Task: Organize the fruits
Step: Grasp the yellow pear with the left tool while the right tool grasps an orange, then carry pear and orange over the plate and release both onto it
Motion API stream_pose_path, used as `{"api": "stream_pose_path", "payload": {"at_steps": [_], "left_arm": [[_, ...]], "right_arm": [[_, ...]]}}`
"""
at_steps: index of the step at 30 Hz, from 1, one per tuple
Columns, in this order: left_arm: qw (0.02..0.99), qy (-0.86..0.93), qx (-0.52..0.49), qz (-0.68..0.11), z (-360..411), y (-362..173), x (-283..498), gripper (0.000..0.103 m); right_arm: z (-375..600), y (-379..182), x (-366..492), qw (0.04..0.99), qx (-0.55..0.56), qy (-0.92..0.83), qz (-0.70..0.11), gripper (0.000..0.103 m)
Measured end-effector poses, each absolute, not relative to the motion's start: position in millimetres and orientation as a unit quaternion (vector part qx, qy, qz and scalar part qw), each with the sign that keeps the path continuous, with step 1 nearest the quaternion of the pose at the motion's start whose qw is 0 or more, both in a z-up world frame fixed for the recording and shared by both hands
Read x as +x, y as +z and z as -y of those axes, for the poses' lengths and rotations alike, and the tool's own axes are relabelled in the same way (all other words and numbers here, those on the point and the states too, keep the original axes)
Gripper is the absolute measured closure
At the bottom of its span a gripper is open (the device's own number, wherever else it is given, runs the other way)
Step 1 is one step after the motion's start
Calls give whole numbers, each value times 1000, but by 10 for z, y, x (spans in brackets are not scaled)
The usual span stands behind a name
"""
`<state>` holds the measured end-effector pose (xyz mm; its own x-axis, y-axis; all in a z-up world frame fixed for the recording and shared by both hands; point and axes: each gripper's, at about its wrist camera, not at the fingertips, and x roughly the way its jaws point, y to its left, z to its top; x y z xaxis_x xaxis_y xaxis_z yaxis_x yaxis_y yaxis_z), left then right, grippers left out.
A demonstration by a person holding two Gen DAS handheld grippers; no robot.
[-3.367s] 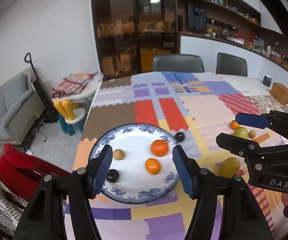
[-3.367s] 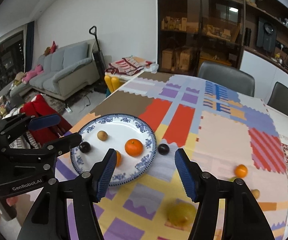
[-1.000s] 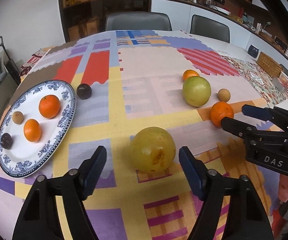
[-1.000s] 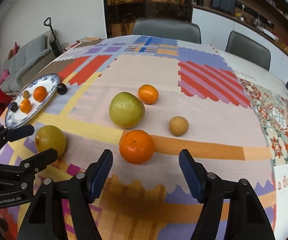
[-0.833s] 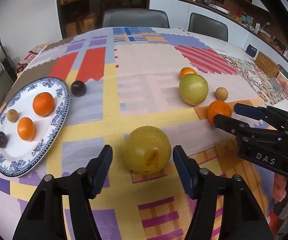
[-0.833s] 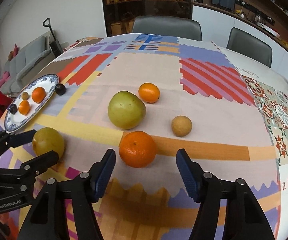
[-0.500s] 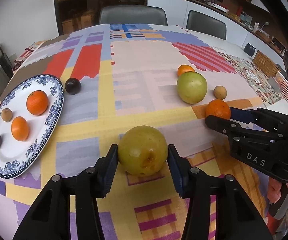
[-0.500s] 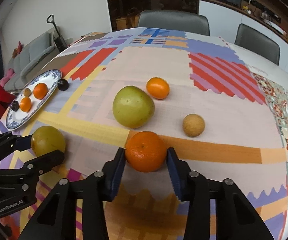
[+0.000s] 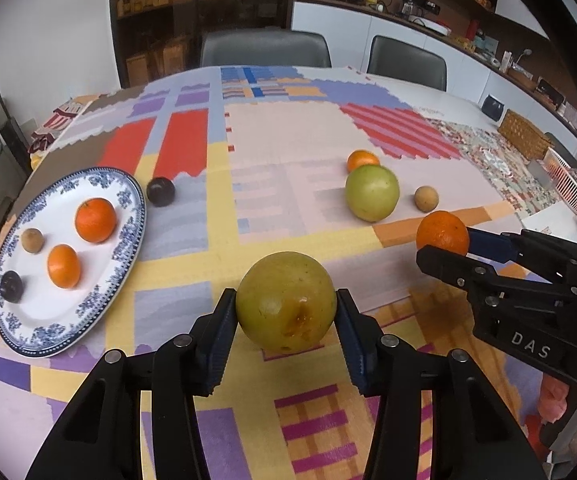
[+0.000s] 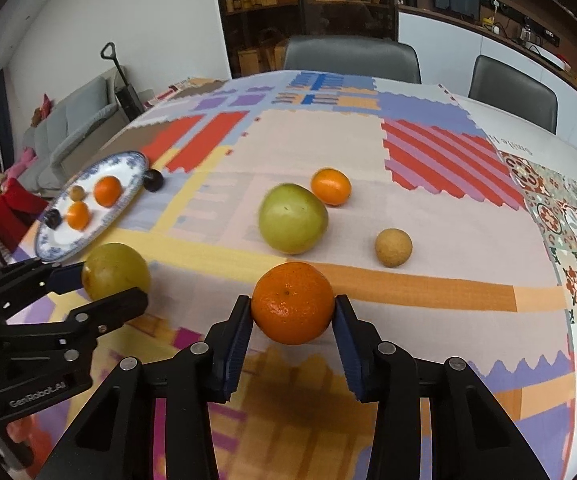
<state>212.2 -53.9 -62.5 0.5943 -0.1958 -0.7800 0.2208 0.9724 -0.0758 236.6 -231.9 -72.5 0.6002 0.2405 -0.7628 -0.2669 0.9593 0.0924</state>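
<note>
My left gripper (image 9: 286,312) is shut on a yellow-green pear (image 9: 286,306); it also shows in the right wrist view (image 10: 115,271). My right gripper (image 10: 293,316) is shut on an orange (image 10: 293,308), which shows in the left wrist view (image 9: 442,236) too. Both fruits are at or just above the tablecloth. A blue-rimmed plate (image 9: 128,236) at the left holds two oranges, a brown fruit and a dark plum. A dark plum (image 9: 161,191) lies beside the plate.
On the patchwork cloth lie a green apple (image 10: 291,218), a small orange (image 10: 331,186) behind it and a small brown fruit (image 10: 393,247). Two chairs (image 10: 352,58) stand at the far side. A wicker basket (image 9: 524,140) sits at the right edge.
Both grippers moved from the plate to the loose fruit, then closed: the left on the pear, the right on the orange.
</note>
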Motion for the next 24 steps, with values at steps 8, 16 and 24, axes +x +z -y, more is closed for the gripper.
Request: {"api": "stream_pose_path", "payload": {"at_steps": [8, 16, 24], "left_arm": [[905, -116, 10, -410, 442, -366, 1989, 56], [918, -111, 3, -381, 262, -114, 1869, 56], [932, -97, -1, -350, 6, 108, 1797, 56]], "right_arm": [[2209, -423, 2166, 904, -7, 160, -396, 61], [2027, -114, 2036, 914, -12, 180, -363, 61], [1762, 136, 1984, 921, -18, 201, -334, 61]]}}
